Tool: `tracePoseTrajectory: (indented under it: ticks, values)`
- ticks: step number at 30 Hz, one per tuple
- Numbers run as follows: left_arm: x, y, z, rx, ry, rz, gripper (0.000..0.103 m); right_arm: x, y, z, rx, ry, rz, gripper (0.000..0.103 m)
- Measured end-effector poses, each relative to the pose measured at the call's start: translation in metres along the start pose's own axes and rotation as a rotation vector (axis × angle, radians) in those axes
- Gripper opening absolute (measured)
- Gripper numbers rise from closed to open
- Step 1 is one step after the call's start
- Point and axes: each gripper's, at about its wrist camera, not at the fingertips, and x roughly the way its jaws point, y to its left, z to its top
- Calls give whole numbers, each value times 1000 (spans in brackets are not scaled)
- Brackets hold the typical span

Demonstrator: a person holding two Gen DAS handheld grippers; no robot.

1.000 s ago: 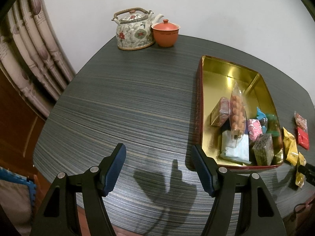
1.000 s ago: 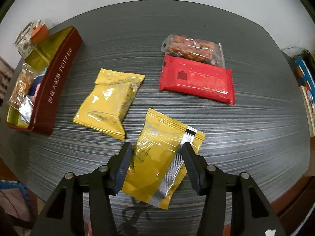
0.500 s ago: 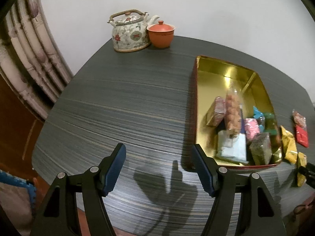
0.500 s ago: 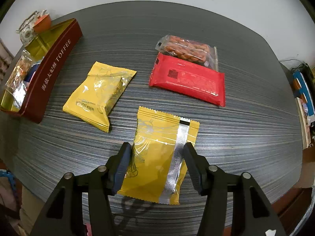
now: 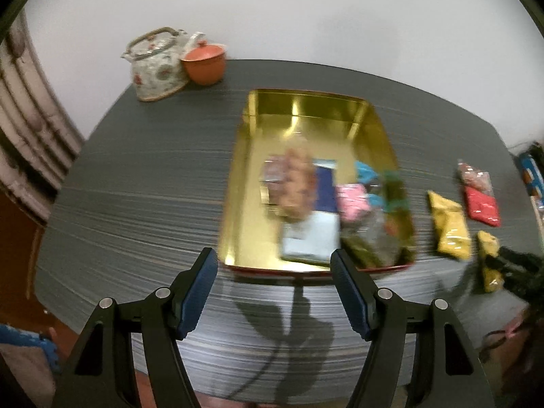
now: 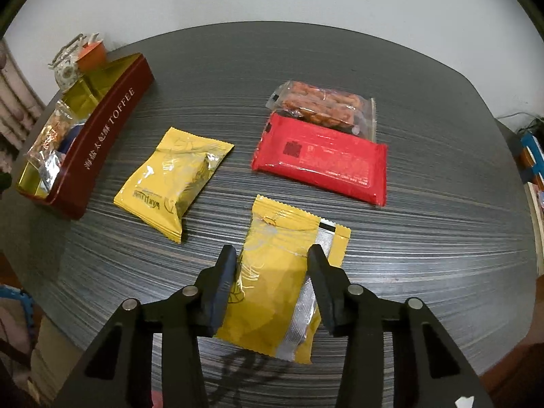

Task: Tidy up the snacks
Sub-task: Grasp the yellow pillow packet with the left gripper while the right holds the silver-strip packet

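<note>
The right gripper (image 6: 270,265) pinches a yellow packet (image 6: 272,292) at lower centre, lifted off the table (image 6: 425,238). The left gripper (image 5: 272,275) gapes wide, empty, before the gold tin (image 5: 238,176)'s near rim. Bare tabletop spreads frame-left of the tin.

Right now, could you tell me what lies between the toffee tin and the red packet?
One yellow packet lies between the toffee tin and the red packet, seen in the right wrist view.

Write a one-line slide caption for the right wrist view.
Right gripper closed on a yellow foil snack packet above the dark striped table, red toffee tin at left.
</note>
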Motion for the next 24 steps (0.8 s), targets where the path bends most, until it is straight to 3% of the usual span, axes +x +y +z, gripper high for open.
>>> tracePoseTrajectory:
  ticks: [6, 11, 18, 24]
  values:
    - [3, -38, 9, 26, 7, -45, 69, 2, -14, -6, 25, 2, -12, 64]
    - [10, -77, 17, 82, 21, -83, 69, 7, -28, -12, 77, 35, 24, 65]
    - [24, -138, 19, 182, 61, -134, 69, 4, -37, -15, 100, 12, 45, 56]
    - [42, -177, 19, 229, 104, -161, 69, -2, -55, -18, 110, -8, 40, 55]
